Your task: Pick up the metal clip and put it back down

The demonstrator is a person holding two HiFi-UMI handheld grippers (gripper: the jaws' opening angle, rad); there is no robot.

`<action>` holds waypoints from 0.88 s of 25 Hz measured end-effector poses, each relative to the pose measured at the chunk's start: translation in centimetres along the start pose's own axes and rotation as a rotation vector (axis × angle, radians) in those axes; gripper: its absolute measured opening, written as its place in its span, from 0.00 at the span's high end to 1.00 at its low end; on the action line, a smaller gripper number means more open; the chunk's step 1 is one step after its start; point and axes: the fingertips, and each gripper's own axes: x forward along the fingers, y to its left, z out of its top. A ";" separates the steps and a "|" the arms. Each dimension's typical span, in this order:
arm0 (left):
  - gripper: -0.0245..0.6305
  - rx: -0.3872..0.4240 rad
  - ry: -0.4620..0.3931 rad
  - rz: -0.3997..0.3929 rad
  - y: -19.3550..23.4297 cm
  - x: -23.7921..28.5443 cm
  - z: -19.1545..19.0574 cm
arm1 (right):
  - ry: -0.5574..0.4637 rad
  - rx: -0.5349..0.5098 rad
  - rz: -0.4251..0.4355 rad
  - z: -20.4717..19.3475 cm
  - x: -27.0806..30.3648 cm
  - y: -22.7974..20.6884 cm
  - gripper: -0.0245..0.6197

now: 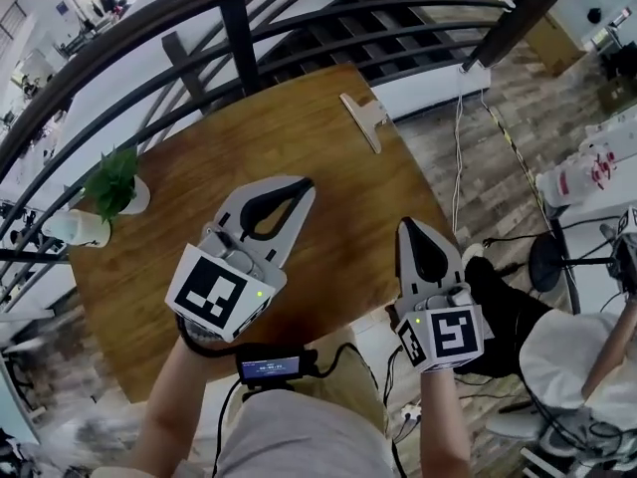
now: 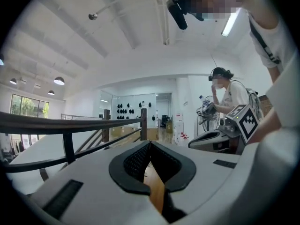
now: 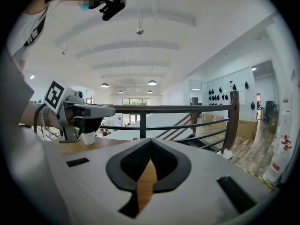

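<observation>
Head view: metal clip (image 1: 364,119) lay by the far edge of the table (image 1: 338,257); left gripper (image 1: 302,187) above table's middle, right gripper (image 1: 410,225) at its right edge. Left gripper view: jaws together, empty. Right gripper view: jaws together, empty

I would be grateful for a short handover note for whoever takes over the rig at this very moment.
Left gripper: shut, nothing between its jaws, held above the near part of the wooden table.
Right gripper: shut, empty, at the table's near right edge.
Metal clip: lying on the far side of the table, ahead of both grippers and touched by neither.
Done: cannot tell whether the clip has already been lifted once; it is on the table now.
Left: if it has not, open one gripper, reach forward to the clip, lift it and set it back down.
</observation>
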 end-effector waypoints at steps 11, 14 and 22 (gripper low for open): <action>0.95 0.028 -0.040 0.019 -0.4 -6.1 1.7 | -0.038 -0.004 -0.028 0.8 -5.4 4.2 0.96; 0.95 0.021 -0.049 0.023 -0.5 -6.8 2.1 | -0.040 -0.003 -0.032 1.0 -6.2 4.8 0.96; 0.95 0.008 -0.040 0.005 -1.5 -7.6 2.1 | -0.036 -0.002 -0.035 0.7 -7.2 6.1 0.96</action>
